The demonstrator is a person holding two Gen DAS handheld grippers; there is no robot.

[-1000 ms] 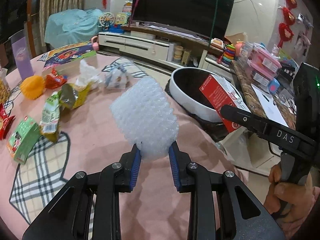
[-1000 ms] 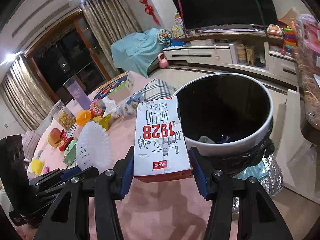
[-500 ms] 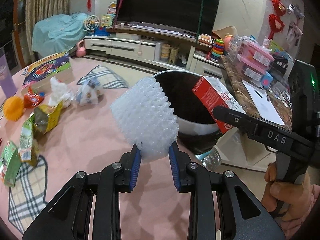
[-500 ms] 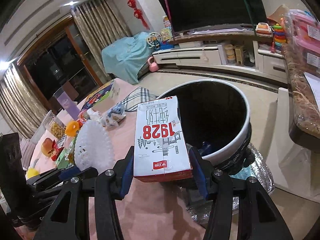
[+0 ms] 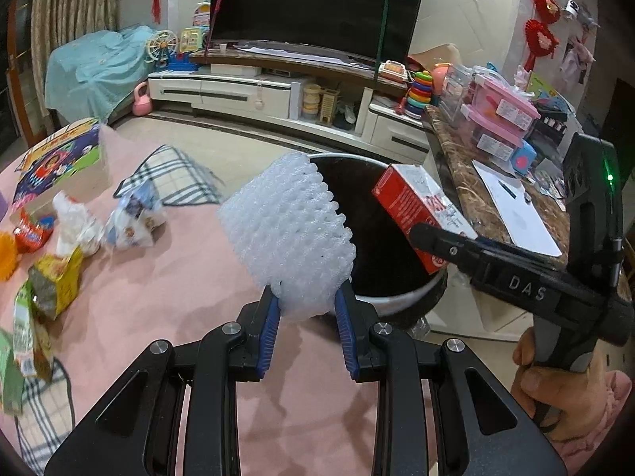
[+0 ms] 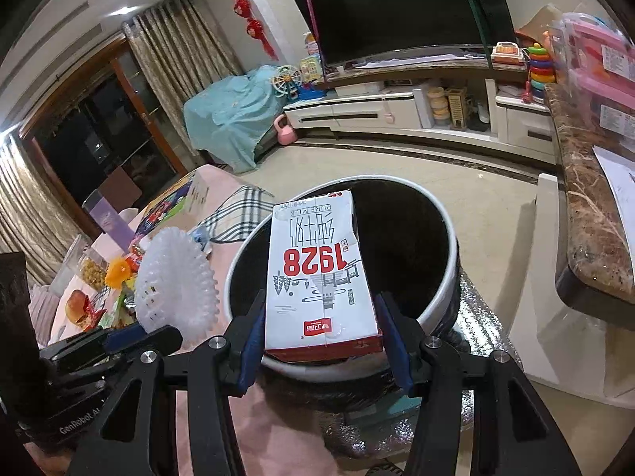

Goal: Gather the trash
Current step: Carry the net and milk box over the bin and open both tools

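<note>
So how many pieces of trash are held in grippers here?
2: a foam net in the left gripper and a milk carton in the right gripper, both at the bin.

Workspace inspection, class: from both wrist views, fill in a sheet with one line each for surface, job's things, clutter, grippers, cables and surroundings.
Surface: pink tablecloth with plaid patches.
Job's things: white foam net and milk carton, both held up at the trash bin; bin has a white rim and black liner.
Clutter: snack wrappers, a crumpled bag and a colourful box on the table.
Grippers: left gripper shut on the foam net; right gripper shut on the milk carton.
Cables: nothing seen.
Surroundings: television, white TV cabinet, marble counter.
</note>
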